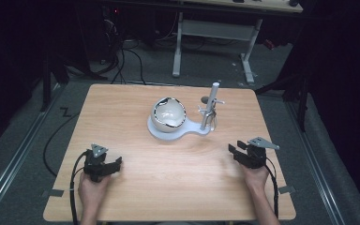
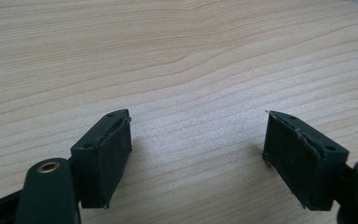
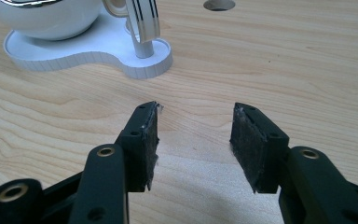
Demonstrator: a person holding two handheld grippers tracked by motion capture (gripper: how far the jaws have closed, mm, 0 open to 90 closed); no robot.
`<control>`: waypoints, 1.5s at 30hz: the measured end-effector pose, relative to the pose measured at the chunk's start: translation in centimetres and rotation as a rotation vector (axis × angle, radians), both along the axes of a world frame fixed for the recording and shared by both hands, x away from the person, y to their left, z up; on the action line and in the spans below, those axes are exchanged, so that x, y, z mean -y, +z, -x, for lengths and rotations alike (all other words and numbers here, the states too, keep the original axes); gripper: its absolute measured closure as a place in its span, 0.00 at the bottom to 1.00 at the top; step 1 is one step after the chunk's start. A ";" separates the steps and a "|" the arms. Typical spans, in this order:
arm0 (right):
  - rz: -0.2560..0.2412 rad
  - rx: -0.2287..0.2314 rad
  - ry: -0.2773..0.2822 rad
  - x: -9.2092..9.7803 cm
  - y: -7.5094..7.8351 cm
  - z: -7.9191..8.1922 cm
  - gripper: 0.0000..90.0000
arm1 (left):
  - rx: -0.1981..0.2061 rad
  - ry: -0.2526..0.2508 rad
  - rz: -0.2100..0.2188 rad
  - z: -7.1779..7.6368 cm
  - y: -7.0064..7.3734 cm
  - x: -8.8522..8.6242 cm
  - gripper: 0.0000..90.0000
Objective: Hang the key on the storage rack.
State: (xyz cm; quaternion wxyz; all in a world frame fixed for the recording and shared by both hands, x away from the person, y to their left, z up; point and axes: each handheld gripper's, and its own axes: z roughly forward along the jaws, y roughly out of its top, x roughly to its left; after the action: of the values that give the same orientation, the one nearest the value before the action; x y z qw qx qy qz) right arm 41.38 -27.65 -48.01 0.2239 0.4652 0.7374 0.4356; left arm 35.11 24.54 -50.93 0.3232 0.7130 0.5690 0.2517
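While both rest on table [image 1: 168, 159], left tool [image 2: 198, 156] wide, right tool [image 3: 196, 144] apart, nothing held

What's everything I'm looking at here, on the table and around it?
Table: one, light wood, centre of the high view.
Stand: one, white flat base with an upright post, middle of the table.
Bowl: one, white with a dark-and-shiny rim, on the stand's round part.
Hole: one, in the tabletop, beyond the stand.
Desk: one, white legs, on the floor behind the table.
Cables: several, black, on the floor at the back left.
Hands: two, at the near edge.
Left gripper: one, black, near left, open.
Right gripper: one, black, near right, open.
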 end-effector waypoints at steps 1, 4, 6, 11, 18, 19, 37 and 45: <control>0.007 -0.002 0.000 -0.1 -0.1 -0.1 0.57 | 0.000 0.000 0.000 0.0 0.0 0.0 0.26; 0.018 -0.009 -0.007 -0.1 -0.3 -0.3 0.57 | 0.000 0.000 0.000 0.0 0.0 0.0 0.26; 0.019 -0.012 -0.010 0.0 -0.4 -0.4 0.57 | 0.000 0.000 0.000 0.0 0.0 0.0 0.26; 0.033 -0.035 -0.014 -0.1 -0.8 -0.6 0.56 | 0.000 0.000 0.000 0.0 0.0 0.0 0.26; 0.073 -0.061 -0.020 -0.4 -1.6 -1.0 0.54 | 0.000 0.000 0.000 0.0 0.0 0.0 0.26; 0.078 -0.067 -0.021 -0.5 -1.7 -1.1 0.54 | 0.000 0.000 0.000 0.0 0.0 0.0 0.26; 0.136 -0.098 -0.034 -1.0 -2.3 -1.4 0.51 | 0.000 0.000 0.000 0.0 0.0 0.0 0.26; 0.171 -0.125 -0.048 -1.2 -2.4 -1.6 0.44 | 0.000 -0.001 0.000 0.0 0.0 0.0 0.26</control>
State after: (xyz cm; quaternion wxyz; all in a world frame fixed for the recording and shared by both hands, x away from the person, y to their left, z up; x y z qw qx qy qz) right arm 42.97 -26.44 -50.39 0.2263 0.4882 0.7731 0.3359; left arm 35.10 24.55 -50.93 0.3233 0.7133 0.5688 0.2513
